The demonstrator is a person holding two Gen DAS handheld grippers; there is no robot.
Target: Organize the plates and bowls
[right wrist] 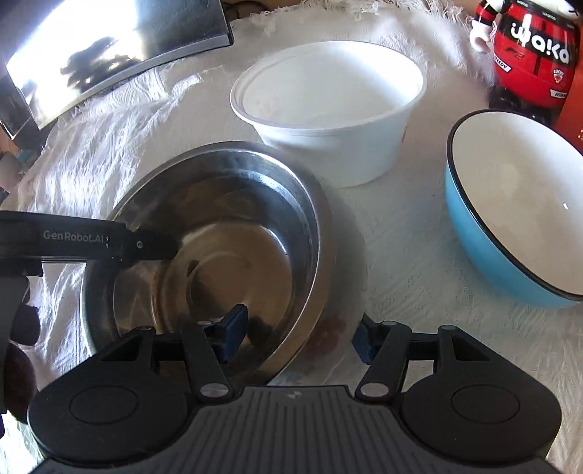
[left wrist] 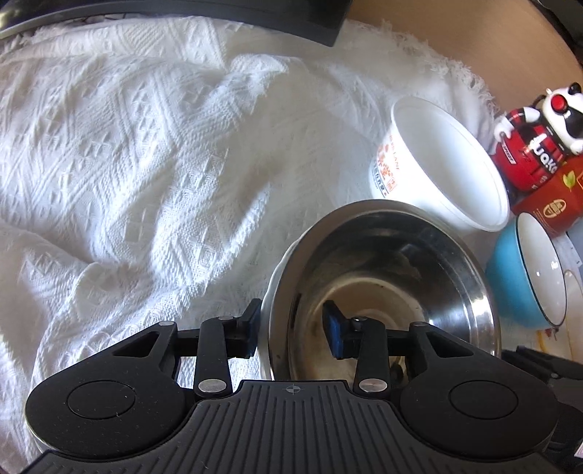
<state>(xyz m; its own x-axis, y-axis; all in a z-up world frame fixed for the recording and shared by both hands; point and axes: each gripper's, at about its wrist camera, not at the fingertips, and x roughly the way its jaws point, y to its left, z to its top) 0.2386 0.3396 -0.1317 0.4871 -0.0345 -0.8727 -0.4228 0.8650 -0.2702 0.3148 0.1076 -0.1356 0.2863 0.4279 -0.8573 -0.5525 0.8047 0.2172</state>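
Observation:
A steel bowl sits on the white cloth, with a white rim showing under its edge. My left gripper is open and straddles the bowl's near rim, one blue pad outside and one inside, and the inner pad stands clear of the wall. My right gripper is open too, astride another part of the rim, with its left pad inside and its right pad outside. One black finger of the left gripper reaches into the bowl from the left. A white paper bowl and a blue bowl stand nearby.
A rumpled white cloth covers the table. A red helmet toy stands on a red box behind the bowls. A dark glossy screen lies at the far edge. Bare wooden table shows beyond the cloth.

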